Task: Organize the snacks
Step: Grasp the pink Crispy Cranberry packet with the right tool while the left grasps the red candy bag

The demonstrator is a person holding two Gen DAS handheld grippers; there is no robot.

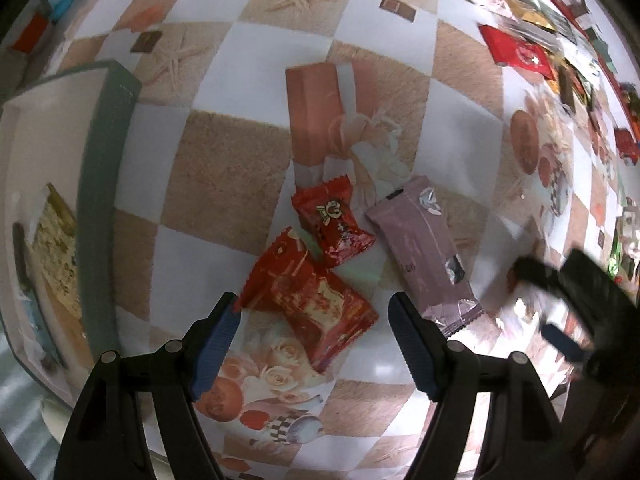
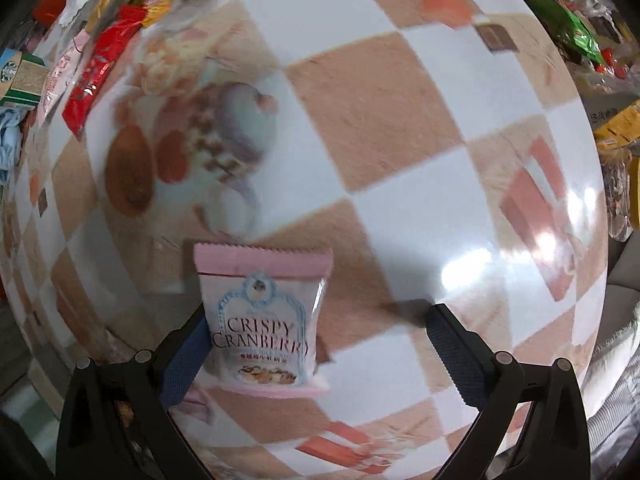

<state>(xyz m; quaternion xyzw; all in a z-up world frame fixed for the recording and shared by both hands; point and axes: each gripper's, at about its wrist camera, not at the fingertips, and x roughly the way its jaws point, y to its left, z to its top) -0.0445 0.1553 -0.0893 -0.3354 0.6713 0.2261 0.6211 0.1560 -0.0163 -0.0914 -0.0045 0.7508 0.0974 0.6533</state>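
Note:
In the left wrist view my left gripper (image 1: 314, 316) is open, its jaws on either side of a large red snack packet (image 1: 310, 300) lying on the checkered tablecloth. A smaller red packet (image 1: 332, 222) and a mauve bar wrapper (image 1: 420, 248) lie just beyond it. In the right wrist view my right gripper (image 2: 316, 334) is open. A pink and white "Crispy Cranberry" packet (image 2: 262, 320) rests against its left finger (image 2: 186, 360), with a wide gap to the right finger.
A white box with a grey-green rim (image 1: 100, 184) holds packets at the left. A pile of mixed snacks (image 1: 520, 48) lies at the far right. More snacks lie along the table's far left (image 2: 96, 56) and right edges (image 2: 576, 36). The other gripper (image 1: 580, 292) shows at the right.

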